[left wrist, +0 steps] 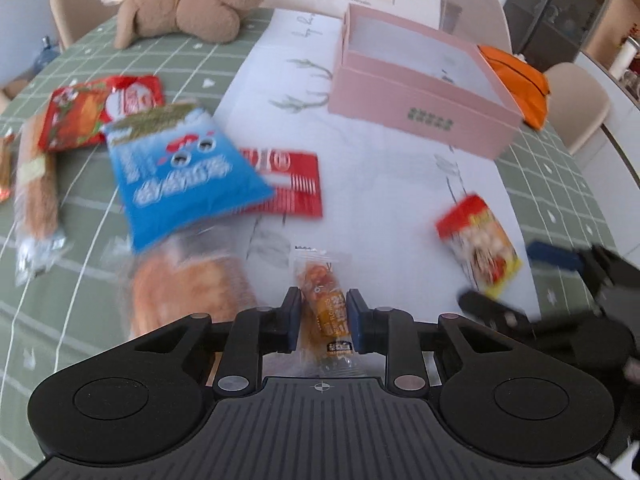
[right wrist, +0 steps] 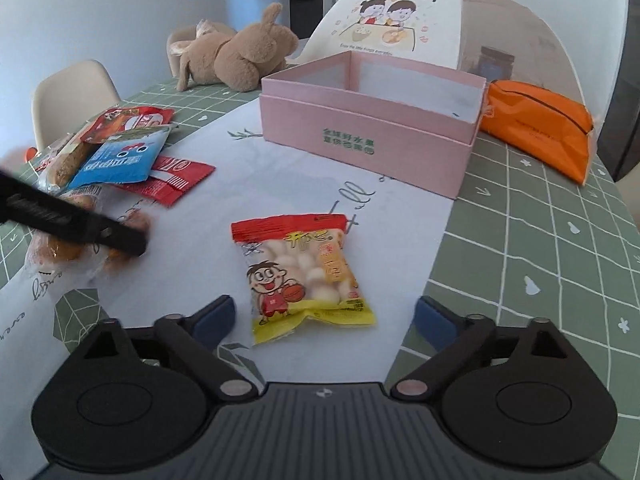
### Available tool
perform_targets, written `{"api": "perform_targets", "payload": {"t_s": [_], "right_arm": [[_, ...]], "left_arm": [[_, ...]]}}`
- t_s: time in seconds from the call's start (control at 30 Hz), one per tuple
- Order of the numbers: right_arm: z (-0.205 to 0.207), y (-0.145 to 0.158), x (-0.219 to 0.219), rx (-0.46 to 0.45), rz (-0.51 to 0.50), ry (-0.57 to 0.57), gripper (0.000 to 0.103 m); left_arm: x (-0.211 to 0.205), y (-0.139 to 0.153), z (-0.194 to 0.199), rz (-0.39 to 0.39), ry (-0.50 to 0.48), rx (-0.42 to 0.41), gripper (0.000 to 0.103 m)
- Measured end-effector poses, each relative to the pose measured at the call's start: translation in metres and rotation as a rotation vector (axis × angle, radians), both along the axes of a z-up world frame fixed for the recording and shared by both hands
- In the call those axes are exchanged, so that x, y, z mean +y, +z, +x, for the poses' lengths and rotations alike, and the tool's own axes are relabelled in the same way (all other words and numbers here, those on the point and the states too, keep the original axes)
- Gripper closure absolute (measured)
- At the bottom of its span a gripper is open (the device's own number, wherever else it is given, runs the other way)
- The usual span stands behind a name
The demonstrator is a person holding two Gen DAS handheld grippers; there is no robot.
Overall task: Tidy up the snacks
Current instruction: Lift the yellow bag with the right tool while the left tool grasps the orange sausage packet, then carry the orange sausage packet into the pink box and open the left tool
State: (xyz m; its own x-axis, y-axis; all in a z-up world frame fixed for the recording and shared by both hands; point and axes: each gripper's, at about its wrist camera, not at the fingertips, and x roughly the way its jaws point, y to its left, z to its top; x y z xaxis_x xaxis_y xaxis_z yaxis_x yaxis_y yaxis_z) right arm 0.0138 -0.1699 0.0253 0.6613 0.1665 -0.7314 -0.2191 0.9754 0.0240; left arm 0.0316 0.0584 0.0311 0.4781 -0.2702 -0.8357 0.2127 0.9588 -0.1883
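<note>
Left wrist view, left gripper (left wrist: 323,316) pinched on a slim clear-wrapped orange snack stick (left wrist: 326,312), right gripper (right wrist: 325,316) splayed wide, flat crinkly red-and-yellow snack packet (right wrist: 306,276) lying between its fingers, open rectangular pink cardboard box (right wrist: 368,148) far behind on the white runner

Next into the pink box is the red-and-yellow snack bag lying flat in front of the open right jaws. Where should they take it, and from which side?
Grip the snack bag across its width at the puffy middle, coming down from above and from its near, yellow end. It lies flat, long axis roughly toward the right gripper, whose jaws stand wider than the bag. The flat sealed ends would likely slip.
</note>
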Motion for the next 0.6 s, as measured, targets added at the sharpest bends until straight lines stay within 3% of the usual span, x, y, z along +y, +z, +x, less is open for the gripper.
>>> {"api": "perform_targets", "payload": {"t_s": [0.23,0.43,0.5,0.6], "right_arm": [[0.018,0.002,0.005,0.030,0.000,0.036,0.002],[0.030,0.008,0.017,0.035,-0.010,0.062,0.027],[0.030,0.011,0.022,0.041,-0.018,0.078,0.043],[0.027,0.014,0.023,0.048,-0.021,0.093,0.050]], "left_arm": [[-0.001,0.000,-0.024,0.004,-0.022,0.002,0.073],[-0.009,0.001,-0.021,0.025,-0.013,0.008,0.072],[-0.011,0.001,-0.019,0.028,-0.014,0.006,0.072],[-0.014,0.001,-0.017,0.028,-0.018,0.004,0.072]]}}
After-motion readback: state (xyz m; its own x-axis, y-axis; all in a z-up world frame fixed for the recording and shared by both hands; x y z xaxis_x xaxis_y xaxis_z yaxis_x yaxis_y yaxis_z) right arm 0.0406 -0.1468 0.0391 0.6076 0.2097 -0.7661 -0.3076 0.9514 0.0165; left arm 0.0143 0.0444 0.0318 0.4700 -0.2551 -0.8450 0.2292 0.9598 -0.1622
